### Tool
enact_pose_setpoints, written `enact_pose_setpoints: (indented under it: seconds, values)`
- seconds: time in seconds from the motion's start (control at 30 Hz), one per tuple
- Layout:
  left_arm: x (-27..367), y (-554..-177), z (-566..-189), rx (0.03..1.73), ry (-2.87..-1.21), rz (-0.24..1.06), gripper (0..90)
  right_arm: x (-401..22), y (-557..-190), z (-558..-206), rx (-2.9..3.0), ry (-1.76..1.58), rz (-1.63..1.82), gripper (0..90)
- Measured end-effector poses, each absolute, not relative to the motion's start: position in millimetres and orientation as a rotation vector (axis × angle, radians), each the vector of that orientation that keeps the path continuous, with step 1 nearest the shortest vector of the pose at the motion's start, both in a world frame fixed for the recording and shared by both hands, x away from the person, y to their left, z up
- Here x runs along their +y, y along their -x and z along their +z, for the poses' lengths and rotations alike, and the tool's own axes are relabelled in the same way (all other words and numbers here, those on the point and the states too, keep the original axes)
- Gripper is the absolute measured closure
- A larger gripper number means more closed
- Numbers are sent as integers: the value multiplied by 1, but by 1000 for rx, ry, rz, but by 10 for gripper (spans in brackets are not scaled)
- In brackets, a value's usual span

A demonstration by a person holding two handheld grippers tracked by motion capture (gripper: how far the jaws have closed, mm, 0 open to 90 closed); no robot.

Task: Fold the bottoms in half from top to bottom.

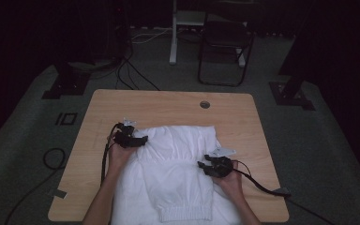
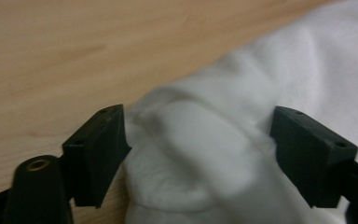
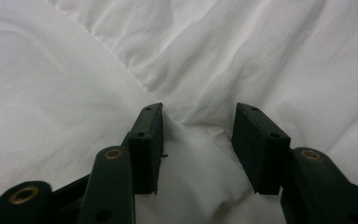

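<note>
high view: white garment (image 1: 178, 173) spread on the wooden counter (image 1: 168, 101), hem toward the person. left tool (image 1: 143, 139) at the garment's upper left edge, right tool (image 1: 201, 165) on its right side.

left gripper view: left tool (image 2: 198, 149) jaws wide apart, a blurred fold of garment (image 2: 200, 154) between them, not pinched; counter (image 2: 74, 56) beside it.

right gripper view: right tool (image 3: 198, 144) jaws partly apart, a ridge of garment (image 3: 200, 130) between them; grip cannot be told.
</note>
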State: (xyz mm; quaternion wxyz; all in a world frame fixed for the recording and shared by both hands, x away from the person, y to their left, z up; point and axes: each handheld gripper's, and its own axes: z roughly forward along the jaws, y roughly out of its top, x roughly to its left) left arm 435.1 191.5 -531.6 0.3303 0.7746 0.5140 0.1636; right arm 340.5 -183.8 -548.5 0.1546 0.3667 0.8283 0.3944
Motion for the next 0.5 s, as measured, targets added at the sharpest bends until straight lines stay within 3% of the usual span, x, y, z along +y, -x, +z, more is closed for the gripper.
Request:
enact_pose_setpoints:
  seconds: [0.17, 0.23, 0.3, 0.37, 0.5]
  values:
    - [194, -436, -537, 1334, -2015, 401, 187, -184, -340, -549, 2374, -1051, 1130, 524]
    - [194, -435, -535, 1313, -2028, 377, 308, -184, -340, -549, 2374, -1051, 1130, 525]
    - [195, -434, -534, 1294, -2030, 341, 495, -184, -341, -549, 2374, -1052, 1132, 525]
    - [195, -432, -535, 1281, -2025, 324, 605, -184, -341, -548, 2376, -1058, 1139, 531]
    - [194, -430, -536, 1269, -2021, 330, 666, -194, -348, -538, 2417, -1083, 1184, 775]
